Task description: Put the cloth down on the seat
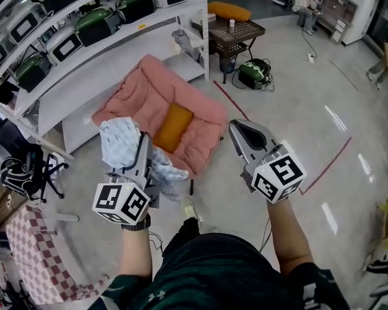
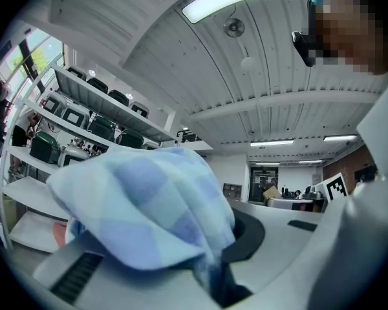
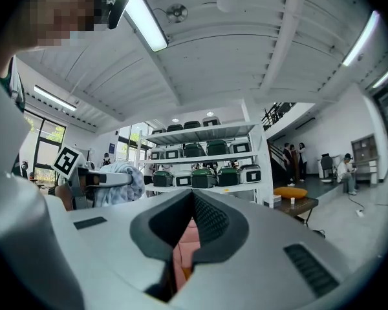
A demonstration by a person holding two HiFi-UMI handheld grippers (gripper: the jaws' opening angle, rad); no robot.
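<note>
A pink padded seat (image 1: 139,95) with an orange cushion (image 1: 173,126) on it lies low on the floor in front of me. My left gripper (image 1: 144,139) is shut on a blue-and-white checked cloth (image 1: 119,142), held up at the seat's near left corner. In the left gripper view the cloth (image 2: 142,205) bulges over the jaws and hides most of them. My right gripper (image 1: 238,128) hovers by the seat's near right edge, jaws together and empty. Its own view shows only a thin slit with the pink seat (image 3: 183,250) behind it, and the cloth (image 3: 124,185) to the left.
White shelving (image 1: 116,41) with several green-and-black cases stands behind the seat. A brown lattice table (image 1: 236,32) and a green bag (image 1: 253,73) are beyond it. A red tape line (image 1: 326,166) crosses the floor at right. A black chair (image 1: 26,166) and checked fabric (image 1: 32,250) lie at left.
</note>
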